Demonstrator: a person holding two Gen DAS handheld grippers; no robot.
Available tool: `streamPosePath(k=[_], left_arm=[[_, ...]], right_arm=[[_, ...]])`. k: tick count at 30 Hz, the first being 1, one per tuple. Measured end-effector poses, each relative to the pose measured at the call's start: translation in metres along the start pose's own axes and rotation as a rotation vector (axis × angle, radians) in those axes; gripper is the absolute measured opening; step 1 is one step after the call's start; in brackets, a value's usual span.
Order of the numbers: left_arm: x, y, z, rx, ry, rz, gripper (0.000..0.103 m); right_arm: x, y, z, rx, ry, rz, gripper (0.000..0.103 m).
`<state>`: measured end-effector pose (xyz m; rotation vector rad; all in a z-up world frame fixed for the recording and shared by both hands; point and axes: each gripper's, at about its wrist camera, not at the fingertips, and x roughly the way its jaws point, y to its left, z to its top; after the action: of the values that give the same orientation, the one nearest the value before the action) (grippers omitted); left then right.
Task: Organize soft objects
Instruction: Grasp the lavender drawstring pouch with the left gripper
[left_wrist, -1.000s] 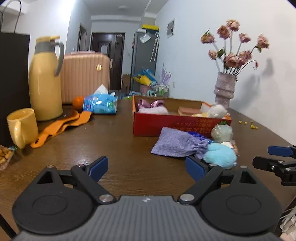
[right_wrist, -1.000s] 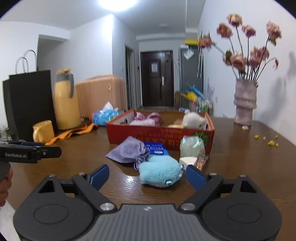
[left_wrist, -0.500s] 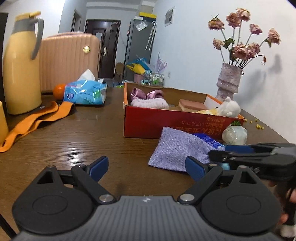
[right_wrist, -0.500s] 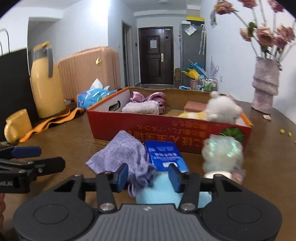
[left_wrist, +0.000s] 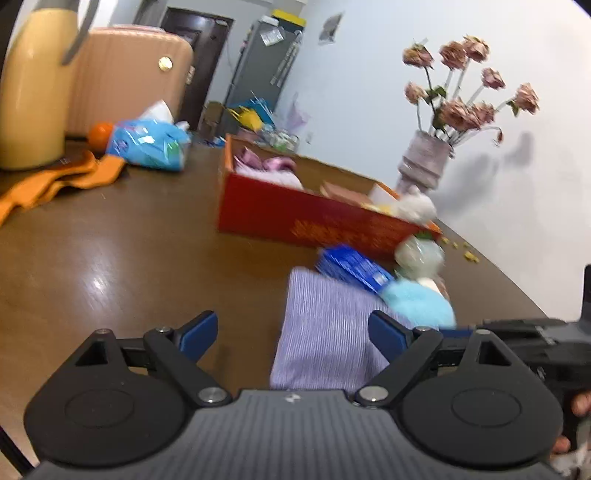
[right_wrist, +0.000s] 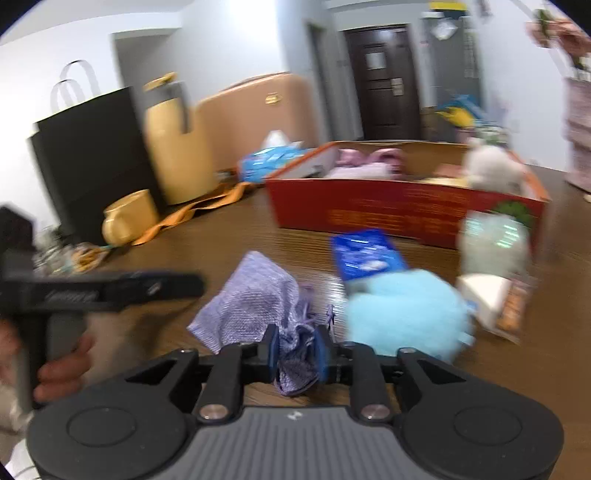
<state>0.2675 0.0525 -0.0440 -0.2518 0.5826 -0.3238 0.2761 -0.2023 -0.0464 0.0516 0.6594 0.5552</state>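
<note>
While my right gripper (right_wrist: 295, 352) pinches the gathered end of the purple pouch (right_wrist: 255, 302) lying on the surface before the red box (right_wrist: 402, 214), I hold my left gripper (left_wrist: 291, 332) wide open, lifting slowly so nothing snags.

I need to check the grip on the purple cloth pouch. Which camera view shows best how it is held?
The right wrist view: the right gripper has its jaws shut on the gathered end of the purple pouch. The left wrist view shows only the pouch's flat body between the open left gripper; the grasp itself is hidden there.
</note>
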Motion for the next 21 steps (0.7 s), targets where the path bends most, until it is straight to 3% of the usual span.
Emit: streamPosePath(k=[2,5,10,13,14,19,21], left_arm=[[0.003,-0.004,-0.007,-0.002,0.021,-0.005,0.07],[0.008,-0.005,-0.01,-0.023,0.039,-0.018,0.054],[0.014,-0.004,-0.005,-0.043,0.039,-0.029,0.051],[0.019,-0.008,-0.003,-0.037,0.049,-0.051,0.049],[0.021,-0.01,-0.004,-0.038,0.062,-0.052,0.042],[0.02,-0.014,-0.011,-0.032,0.09,-0.067,0.009],[0.018,-0.015,-0.013,-0.042,0.102,-0.073,0.005]], right_arm=[[-0.006,-0.003,-0.005,0.032,-0.026,-0.027,0.026],[-0.008,-0.007,-0.009,0.084,-0.05,0.004,0.036],[-0.001,-0.01,-0.009,0.136,-0.079,0.004,0.041],[0.006,-0.013,-0.008,0.191,-0.072,0.024,0.032],[0.01,-0.014,-0.007,0.203,-0.064,0.029,0.022],[0.015,-0.012,-0.011,0.21,-0.045,0.01,0.022],[0.014,-0.011,-0.012,0.207,-0.045,0.006,0.021]])
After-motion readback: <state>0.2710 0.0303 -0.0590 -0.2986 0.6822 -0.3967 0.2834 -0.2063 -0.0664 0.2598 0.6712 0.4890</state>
